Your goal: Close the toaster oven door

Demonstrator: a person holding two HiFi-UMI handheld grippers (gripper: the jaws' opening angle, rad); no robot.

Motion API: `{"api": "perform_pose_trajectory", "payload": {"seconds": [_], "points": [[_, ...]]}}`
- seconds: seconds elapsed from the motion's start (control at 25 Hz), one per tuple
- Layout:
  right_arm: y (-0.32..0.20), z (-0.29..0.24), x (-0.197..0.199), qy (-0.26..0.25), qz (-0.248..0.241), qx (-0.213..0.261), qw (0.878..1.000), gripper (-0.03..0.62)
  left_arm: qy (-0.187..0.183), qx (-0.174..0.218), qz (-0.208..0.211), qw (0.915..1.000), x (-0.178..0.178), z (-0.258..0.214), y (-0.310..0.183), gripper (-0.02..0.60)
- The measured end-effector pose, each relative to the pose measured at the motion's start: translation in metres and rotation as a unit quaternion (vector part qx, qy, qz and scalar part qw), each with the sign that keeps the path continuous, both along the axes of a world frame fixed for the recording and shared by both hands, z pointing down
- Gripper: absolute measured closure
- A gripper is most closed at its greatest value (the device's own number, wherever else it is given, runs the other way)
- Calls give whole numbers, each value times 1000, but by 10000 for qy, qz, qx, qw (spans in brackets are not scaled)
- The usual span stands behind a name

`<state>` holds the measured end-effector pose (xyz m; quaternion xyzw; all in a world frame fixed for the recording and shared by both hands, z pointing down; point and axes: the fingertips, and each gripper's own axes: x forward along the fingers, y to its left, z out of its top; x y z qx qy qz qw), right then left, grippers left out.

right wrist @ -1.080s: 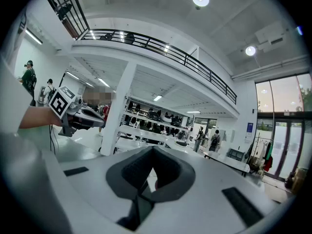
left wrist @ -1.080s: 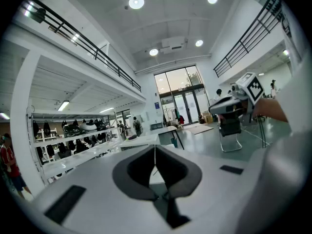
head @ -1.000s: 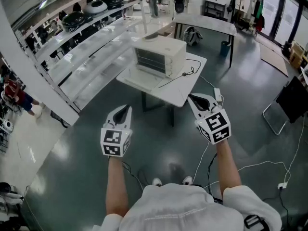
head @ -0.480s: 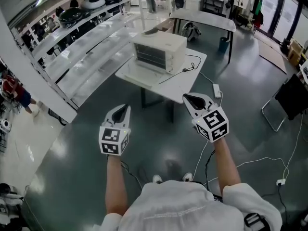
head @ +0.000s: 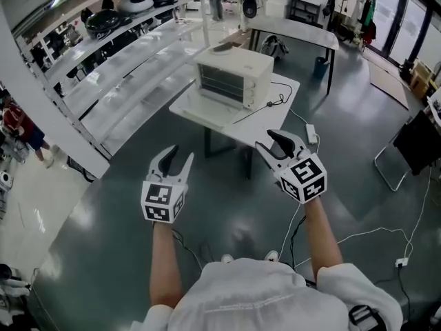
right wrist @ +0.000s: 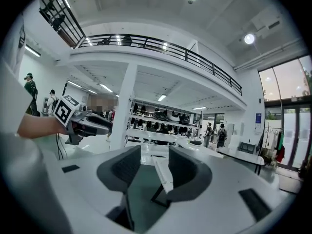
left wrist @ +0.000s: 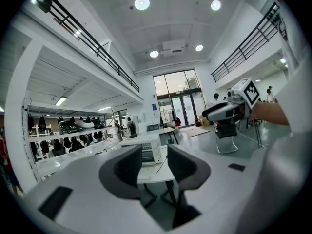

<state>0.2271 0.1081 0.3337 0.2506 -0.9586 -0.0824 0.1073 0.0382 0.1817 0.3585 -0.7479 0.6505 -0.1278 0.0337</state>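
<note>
**One oven, two empty tongs**

I count one toaster oven (head: 231, 77) on one white table (head: 255, 123), upper centre, well beyond both tongs. The left tongs (head: 178, 156) and right tongs (head: 270, 142) are opening, with nothing between them. I can't make out the oven door. Glossy grey floor (head: 227, 198); long white shelves (head: 124, 61) upper left.

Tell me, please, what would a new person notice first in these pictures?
First, the two grippers held out over the dark floor: the left gripper and the right gripper, both with jaws opening and nothing between them. Ahead of them, a white toaster oven stands on a small white table, apart from both.
</note>
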Motion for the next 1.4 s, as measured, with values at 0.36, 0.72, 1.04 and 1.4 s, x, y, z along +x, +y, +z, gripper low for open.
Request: {"api": "perform_pose_trajectory", "payload": {"seconds": [0.36,0.72,1.04,1.4], "points": [[7,25,-50,391,-93,-74,9992,416,-15,-192,37,9998,-42,21,1,423],[10,39,-90,502,-64,-361,9981,416,275,-471,-63,9985,-88,41,9,426],[-18,54,-118,522,-142,-519,9972,416,371,-755,-241,9962,-113,65,-4,426],[-114,74,-155,280,-220,-708,9969,416,193,-973,-349,9945,-148,79,-87,428]]}}
